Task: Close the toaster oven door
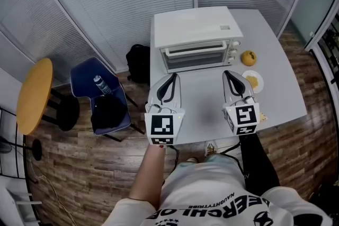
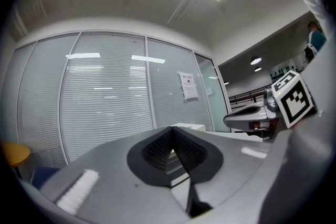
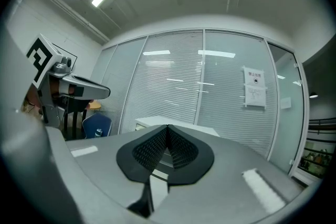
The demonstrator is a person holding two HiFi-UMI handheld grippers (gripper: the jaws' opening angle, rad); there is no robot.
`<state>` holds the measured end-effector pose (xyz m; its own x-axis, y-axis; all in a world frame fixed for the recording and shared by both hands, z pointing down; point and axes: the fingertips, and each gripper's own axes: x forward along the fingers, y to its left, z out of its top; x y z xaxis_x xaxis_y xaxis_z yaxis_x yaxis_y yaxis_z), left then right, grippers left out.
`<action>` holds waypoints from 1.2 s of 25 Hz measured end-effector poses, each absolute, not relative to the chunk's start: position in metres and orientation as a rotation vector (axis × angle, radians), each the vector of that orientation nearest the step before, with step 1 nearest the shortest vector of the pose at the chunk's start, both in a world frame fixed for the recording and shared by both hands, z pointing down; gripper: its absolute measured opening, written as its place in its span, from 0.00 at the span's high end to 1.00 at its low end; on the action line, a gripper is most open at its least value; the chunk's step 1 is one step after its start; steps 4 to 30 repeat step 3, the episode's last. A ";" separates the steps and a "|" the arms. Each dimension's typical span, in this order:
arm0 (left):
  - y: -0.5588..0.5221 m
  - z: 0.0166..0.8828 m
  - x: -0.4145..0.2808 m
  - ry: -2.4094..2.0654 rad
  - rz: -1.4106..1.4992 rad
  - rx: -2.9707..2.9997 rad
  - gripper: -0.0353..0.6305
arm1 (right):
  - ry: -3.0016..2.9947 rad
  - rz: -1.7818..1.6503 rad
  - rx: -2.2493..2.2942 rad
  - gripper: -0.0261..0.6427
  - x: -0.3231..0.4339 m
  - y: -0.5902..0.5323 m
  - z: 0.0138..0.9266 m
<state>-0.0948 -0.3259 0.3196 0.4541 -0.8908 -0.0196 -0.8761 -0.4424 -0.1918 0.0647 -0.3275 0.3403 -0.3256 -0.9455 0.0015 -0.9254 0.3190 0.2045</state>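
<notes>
Head view showed a grey table with a white toaster oven at its far end, its door upright and shut against the front. Left of the table, a blue chair held a bottle and a dark bundle. The left gripper and right gripper hung over the table near the oven, apart from it, each with jaws pressed together on nothing. Right of the oven, a small white plate carried a brownish bit of food, with a yellow fruit just beyond.
</notes>
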 end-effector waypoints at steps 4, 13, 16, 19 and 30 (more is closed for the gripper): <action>-0.316 0.317 -0.097 1.545 -0.115 -2.521 0.86 | -2.452 -0.258 1.747 0.96 0.062 -0.319 0.340; -0.316 0.317 -0.097 1.545 -0.115 -2.521 0.86 | -2.452 -0.258 1.747 0.96 0.062 -0.319 0.340; -0.316 0.317 -0.097 1.545 -0.115 -2.521 0.86 | -2.452 -0.258 1.747 0.96 0.062 -0.319 0.340; -0.316 0.317 -0.097 1.545 -0.115 -2.521 0.86 | -2.452 -0.258 1.747 0.96 0.062 -0.319 0.340; -0.316 0.317 -0.097 1.545 -0.115 -2.521 0.86 | -2.452 -0.258 1.747 0.96 0.062 -0.319 0.340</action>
